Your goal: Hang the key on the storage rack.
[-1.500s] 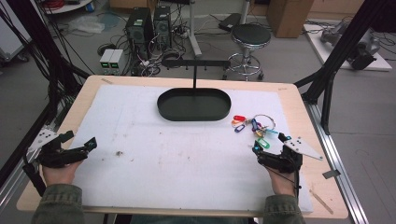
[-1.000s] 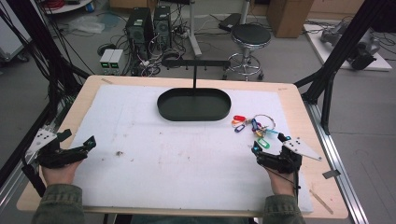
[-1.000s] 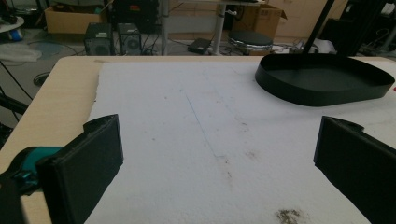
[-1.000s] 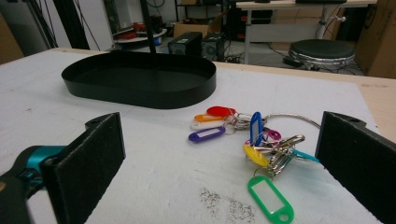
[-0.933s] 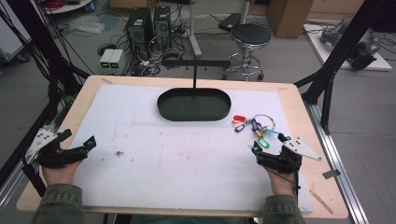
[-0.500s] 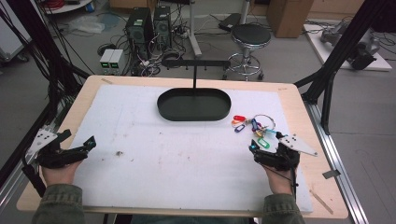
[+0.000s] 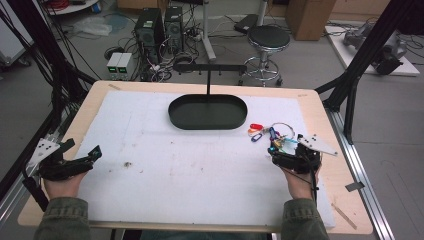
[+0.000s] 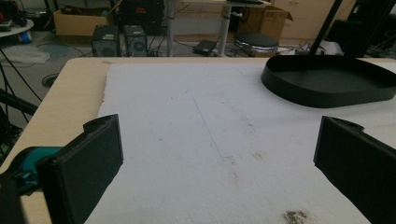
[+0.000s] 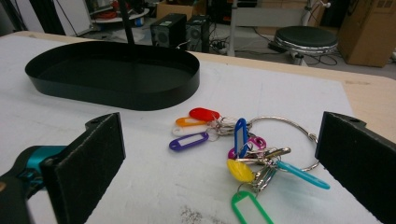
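Two wide-open black jaws of the right gripper [image 9: 219, 163] hold nothing; just ahead between them lies the metal key ring with coloured plastic tags [image 9: 243, 149], not yet grasped. Farther ahead, left, stands the empty black oval metal tray [image 9: 112, 77].

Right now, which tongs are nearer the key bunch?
Right. The right tongs sit just short of the key bunch, jaws open toward it and not touching. The left tongs are far off at the table's left edge, open over bare mat.

No legible text, label or number on anything.
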`<state>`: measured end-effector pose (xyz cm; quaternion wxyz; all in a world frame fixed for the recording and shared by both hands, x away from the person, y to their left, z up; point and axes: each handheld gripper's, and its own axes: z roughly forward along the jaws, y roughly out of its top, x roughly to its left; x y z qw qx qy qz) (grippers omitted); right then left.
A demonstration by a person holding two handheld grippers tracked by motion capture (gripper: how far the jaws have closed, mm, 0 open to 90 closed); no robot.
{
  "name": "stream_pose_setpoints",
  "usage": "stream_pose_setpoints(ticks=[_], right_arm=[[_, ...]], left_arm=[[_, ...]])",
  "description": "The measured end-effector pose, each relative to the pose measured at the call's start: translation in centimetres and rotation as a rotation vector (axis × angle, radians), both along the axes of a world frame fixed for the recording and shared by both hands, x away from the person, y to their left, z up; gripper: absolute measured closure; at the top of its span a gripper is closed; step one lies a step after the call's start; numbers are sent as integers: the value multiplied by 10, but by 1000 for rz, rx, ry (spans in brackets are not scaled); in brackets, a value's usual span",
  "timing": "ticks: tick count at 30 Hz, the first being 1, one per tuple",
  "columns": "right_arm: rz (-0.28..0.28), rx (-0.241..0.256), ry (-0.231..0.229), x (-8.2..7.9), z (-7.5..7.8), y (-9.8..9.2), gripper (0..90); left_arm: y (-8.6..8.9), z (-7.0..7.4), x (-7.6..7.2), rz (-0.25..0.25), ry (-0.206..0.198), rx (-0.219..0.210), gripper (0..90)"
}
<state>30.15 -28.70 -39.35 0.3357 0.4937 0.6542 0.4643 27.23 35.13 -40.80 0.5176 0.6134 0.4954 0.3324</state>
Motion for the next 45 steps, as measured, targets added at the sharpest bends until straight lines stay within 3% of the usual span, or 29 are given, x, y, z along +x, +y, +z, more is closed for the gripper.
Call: stream_pose_setpoints(ticks=[12,13,26,30,34,36,38,40,45], right_arm=[[-2,-17,52,25,4,-1,5],[9,-25,81,31,4,-1,5],[25,-60,186,65,6,-5,6],[36,-88,235,74,-3,-5,43],[28,-80,275,81,-10,-5,70],[27,-96,319,87,-11,-5,79],[39,-118,346,92,-10,-5,183],[46,-142,377,99,-9,-5,197],[47,-171,398,107,-9,-3,264]], left_arm=[[0,0,0,-14,-2,-2,18],[0,-1,1,-20,-1,-7,18],[-1,-1,0,-20,-3,-1,18],[-1,-1,1,-22,-3,-1,18],[-1,-1,1,-25,-1,-3,18],[-2,-1,1,-28,-1,-2,18],[-2,-1,1,-28,-1,-1,18],[-1,-1,1,-28,-1,-1,18],[-1,-2,1,-27,-2,-5,18]])
